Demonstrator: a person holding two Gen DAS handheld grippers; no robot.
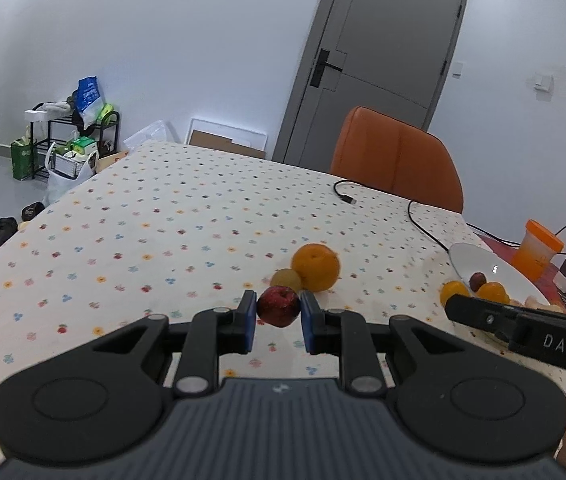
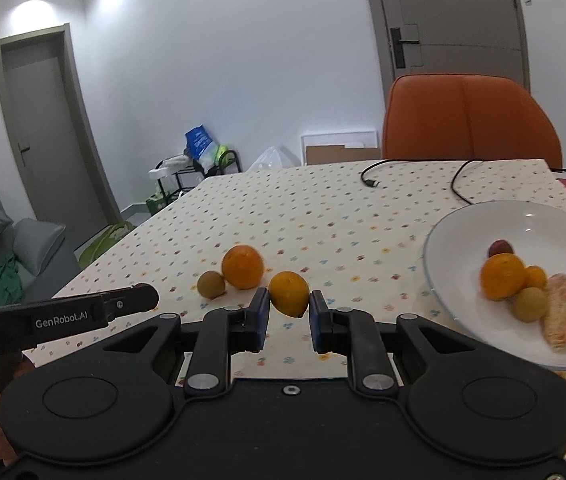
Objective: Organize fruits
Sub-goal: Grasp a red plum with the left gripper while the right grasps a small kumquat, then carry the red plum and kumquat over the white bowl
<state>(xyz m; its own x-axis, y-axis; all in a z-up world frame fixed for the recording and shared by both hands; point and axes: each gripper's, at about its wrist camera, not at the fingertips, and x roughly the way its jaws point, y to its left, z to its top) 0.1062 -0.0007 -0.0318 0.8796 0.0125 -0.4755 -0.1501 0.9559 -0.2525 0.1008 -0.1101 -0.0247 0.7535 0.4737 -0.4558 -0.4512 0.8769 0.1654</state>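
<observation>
My left gripper [image 1: 278, 312] is shut on a small red apple [image 1: 278, 306] just above the flowered tablecloth. My right gripper [image 2: 289, 303] is shut on a small orange fruit [image 2: 289, 294], which also shows in the left wrist view [image 1: 454, 292]. A large orange [image 1: 315, 267] and a small green-brown fruit [image 1: 286, 279] lie on the cloth behind the apple; both also show in the right wrist view, the orange [image 2: 242, 266] and the green-brown fruit [image 2: 211, 285]. The white plate [image 2: 463, 224] at the right holds several fruits and peeled citrus segments [image 2: 563, 312].
A black cable [image 1: 419, 216] runs across the far table. An orange chair [image 1: 395, 156] stands behind the table. An orange cup [image 1: 537, 249] and small devices sit at the far right. The table's left edge drops to a cluttered floor.
</observation>
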